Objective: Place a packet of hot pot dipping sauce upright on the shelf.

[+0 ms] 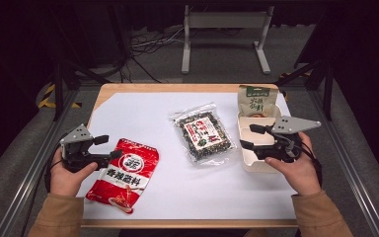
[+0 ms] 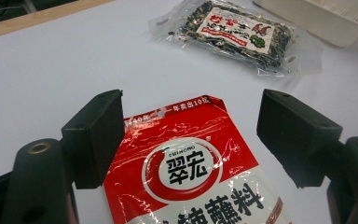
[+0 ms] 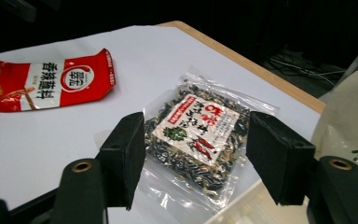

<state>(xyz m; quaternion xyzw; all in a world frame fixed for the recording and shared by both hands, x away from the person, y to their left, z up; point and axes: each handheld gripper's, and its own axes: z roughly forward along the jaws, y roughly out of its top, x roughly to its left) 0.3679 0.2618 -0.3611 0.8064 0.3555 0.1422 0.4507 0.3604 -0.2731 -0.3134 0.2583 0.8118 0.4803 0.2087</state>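
Right gripper [image 3: 196, 154] over a clear plastic bag of dark dried mix [image 3: 196, 140]

Its black jaws stand apart at the bottom of the frame; a red and white glossy pouch [image 3: 51, 84] lies at the upper left.

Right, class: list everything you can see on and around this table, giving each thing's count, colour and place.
Red packet: one, red and white, front left of the sheet.
Clear packet: one, transparent with dark contents, centre.
Green pouch: one, green and beige, far right corner.
Tray: one, cream, right side, under the right gripper.
White sheet: one, covers the table.
Table: one, wooden edge.
Metal stand: one, grey, floor behind.
Left gripper: black, open, beside the red packet.
Right gripper: black, open, over the tray.
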